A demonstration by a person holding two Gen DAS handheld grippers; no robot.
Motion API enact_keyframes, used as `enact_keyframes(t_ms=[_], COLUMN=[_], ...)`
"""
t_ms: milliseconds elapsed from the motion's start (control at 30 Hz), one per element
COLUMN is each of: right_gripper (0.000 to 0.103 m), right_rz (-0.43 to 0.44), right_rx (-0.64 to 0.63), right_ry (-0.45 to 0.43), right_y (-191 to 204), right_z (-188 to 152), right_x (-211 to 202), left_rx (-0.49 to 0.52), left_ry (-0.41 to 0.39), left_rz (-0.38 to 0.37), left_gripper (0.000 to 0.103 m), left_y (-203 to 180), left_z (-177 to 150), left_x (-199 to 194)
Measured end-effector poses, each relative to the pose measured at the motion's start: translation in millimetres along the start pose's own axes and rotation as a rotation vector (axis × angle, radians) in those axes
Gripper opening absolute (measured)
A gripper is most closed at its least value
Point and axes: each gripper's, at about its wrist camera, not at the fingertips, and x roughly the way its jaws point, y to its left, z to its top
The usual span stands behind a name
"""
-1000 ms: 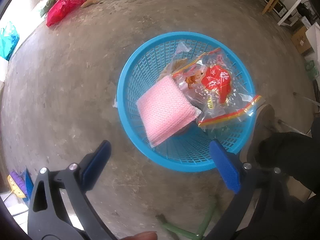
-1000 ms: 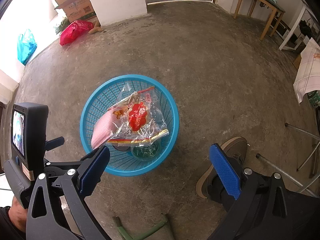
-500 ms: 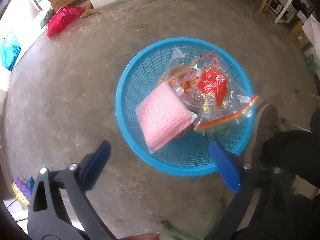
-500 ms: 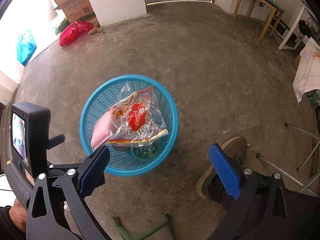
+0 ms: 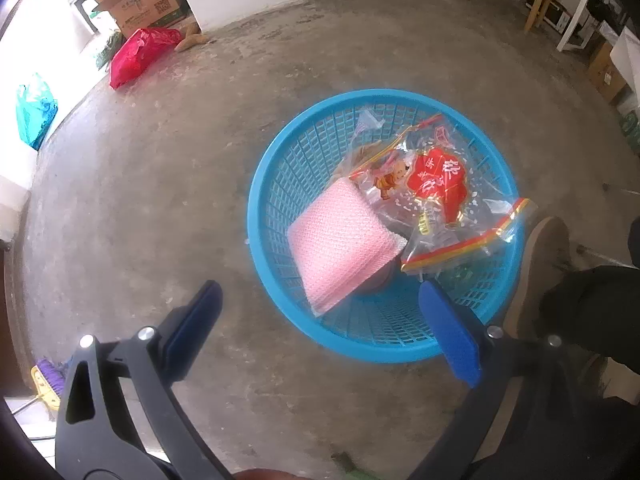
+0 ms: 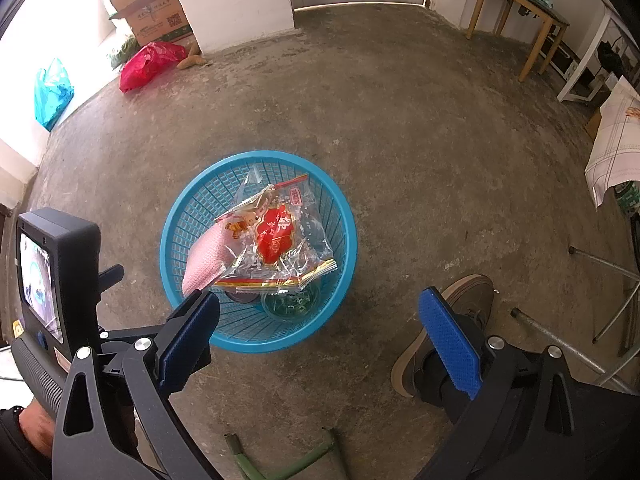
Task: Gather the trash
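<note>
A round blue plastic basket [image 5: 280, 168] stands on the concrete floor; it also shows in the right wrist view [image 6: 188, 208]. In it lie a pink mesh pad [image 5: 340, 240], a clear plastic bag with a red print [image 5: 436, 184] and a small green-filled cup [image 6: 290, 304]. My left gripper [image 5: 320, 320] is open and empty, above the basket's near rim. My right gripper [image 6: 318, 332] is open and empty, above the floor at the basket's near right side. The left gripper's handle and screen [image 6: 52, 280] show at the left of the right wrist view.
A red bag [image 6: 148, 64], a cardboard box [image 6: 152, 12] and a teal bag [image 6: 52, 92] lie by the far left wall. A wooden table [image 6: 516, 0] stands far right. The person's shoe [image 6: 452, 320] is beside the basket. Green metal legs [image 6: 280, 460] lie near.
The left gripper has drawn back and tilted up, so the basket sits lower right in its view. The right gripper has barely moved. Both stay open.
</note>
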Motion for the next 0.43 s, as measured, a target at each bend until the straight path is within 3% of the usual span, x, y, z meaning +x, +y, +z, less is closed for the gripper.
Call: enact_keyframes(t_ms=[233,433], right_gripper=[0.097,0.097], right_rz=[0.000,-0.001], right_rx=[0.002,0.003], right_ry=[0.001,0.001], right_y=[0,-1], right_z=[1,1], right_x=[-1,-1], left_rx=[-0.026,-0.019], left_ry=[0.035,0.083], left_rz=[0.032,0.011], left_gripper=[0.095,0.095], left_y=[5,2], left_z=[3,1], left_x=[6,13])
